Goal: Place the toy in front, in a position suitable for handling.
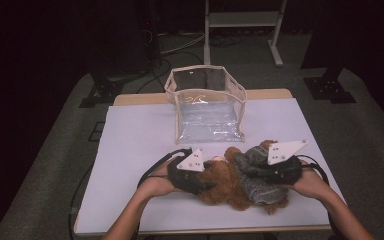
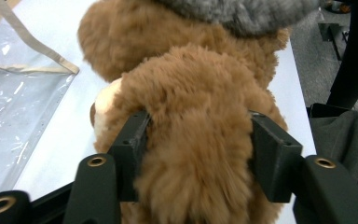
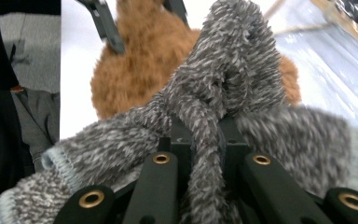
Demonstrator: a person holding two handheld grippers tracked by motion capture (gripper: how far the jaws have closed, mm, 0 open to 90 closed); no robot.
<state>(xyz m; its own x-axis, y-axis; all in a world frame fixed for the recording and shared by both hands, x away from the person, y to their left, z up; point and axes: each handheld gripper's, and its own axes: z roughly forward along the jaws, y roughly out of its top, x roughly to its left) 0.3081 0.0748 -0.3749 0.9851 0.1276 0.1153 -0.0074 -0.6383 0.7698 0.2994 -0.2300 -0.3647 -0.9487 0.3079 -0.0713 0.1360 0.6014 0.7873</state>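
Pale purple table top (image 1: pixel 130 150) holds a fluffy brown teddy bear (image 1: pixel 225 182) lying sideways, just in front of the clear plastic bag (image 1: pixel 207 107). Left gripper (image 2: pixel 198 140) hugs the bear's furry body loosely, while right gripper (image 3: pixel 205 140) pinches the fuzzy grey knitted sweater (image 3: pixel 242 93) on it.

A tawny-brown teddy bear (image 1: pixel 220 181) with a cream muzzle wears a mottled grey-and-white fuzzy sweater (image 1: pixel 256 177), pale-blue-edged, beside a clear, beige-trimmed bag (image 1: pixel 207 102).
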